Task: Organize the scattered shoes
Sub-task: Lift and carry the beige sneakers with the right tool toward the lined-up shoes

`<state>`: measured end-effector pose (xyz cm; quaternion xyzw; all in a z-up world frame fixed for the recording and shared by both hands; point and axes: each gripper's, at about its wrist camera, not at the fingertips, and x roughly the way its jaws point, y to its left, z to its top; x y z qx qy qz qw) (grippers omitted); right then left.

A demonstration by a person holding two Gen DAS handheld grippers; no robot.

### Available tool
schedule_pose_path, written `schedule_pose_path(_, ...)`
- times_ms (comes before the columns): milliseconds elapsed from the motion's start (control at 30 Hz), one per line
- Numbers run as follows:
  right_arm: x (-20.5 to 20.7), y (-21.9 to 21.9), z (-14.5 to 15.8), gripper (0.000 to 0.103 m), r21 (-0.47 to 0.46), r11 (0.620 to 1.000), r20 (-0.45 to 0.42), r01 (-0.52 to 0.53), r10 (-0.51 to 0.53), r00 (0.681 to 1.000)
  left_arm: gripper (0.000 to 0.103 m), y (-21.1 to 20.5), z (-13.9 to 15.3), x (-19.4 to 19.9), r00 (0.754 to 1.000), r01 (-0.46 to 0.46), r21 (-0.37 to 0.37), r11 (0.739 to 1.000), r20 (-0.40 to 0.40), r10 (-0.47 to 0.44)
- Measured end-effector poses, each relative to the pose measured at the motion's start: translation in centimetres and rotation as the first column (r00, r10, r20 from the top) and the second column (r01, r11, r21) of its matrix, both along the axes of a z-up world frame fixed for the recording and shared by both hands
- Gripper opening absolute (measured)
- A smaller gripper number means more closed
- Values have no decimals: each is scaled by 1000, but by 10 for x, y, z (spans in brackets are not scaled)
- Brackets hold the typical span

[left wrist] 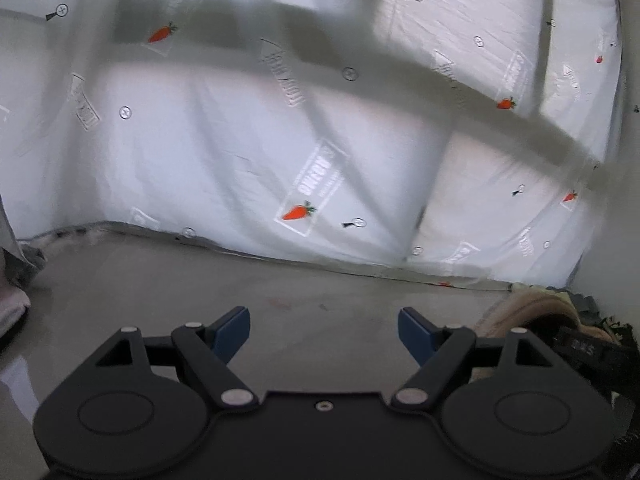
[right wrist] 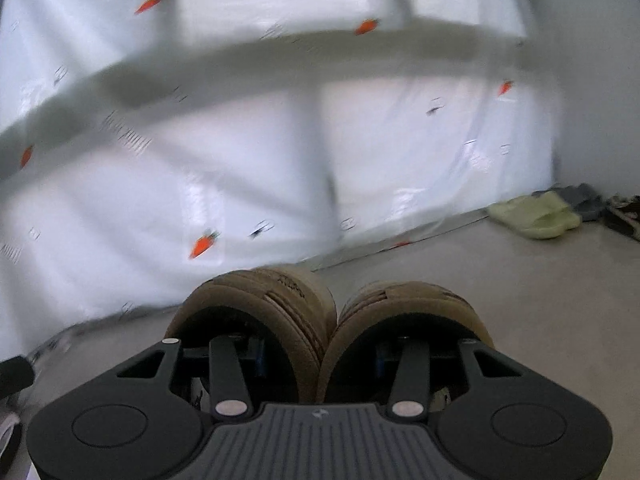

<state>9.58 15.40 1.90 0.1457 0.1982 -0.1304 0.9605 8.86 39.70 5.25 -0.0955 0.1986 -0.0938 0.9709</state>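
In the right wrist view my right gripper [right wrist: 320, 360] has one finger inside each of a pair of tan suede shoes [right wrist: 280, 304], pressing their inner walls together and holding both just above the grey floor. In the left wrist view my left gripper [left wrist: 324, 332] is open and empty, with blue pads [left wrist: 232, 332] apart above bare floor. The same tan shoes [left wrist: 532, 312] and the other gripper show at its lower right. A pale green slipper [right wrist: 536, 216] lies by the wall at the right.
A white plastic cover [left wrist: 280, 140] printed with carrots hangs over a shelf frame straight ahead in both views, reaching the floor. Dark shoes [right wrist: 624, 216] lie in the far right corner beside the slipper. White cloth [left wrist: 12, 300] sits at the left edge.
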Motion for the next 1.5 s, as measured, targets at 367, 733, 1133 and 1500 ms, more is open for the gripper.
schedule_pose_path(367,-62,-188,-10,47,-161,979,-61,125,-136,989,82,-169,-25,-33,999,-21,-60,998,-37,19)
schedule_pose_path(733,-121,-343,-27,47,-137,945,-113,296,-312,943,82,-273,-40,-45,991,93,-41,995,-91,-96)
schedule_pose_path(1133,-121,-438,-44,44,-34,926,-232,377,-374,898,82,-370,-47,-28,982,143,-22,989,-122,-145)
schedule_pose_path(1500,-28,-585,-87,45,58,986,-327,157,-130,936,82,-528,-58,1,995,-13,-88,996,-104,3)
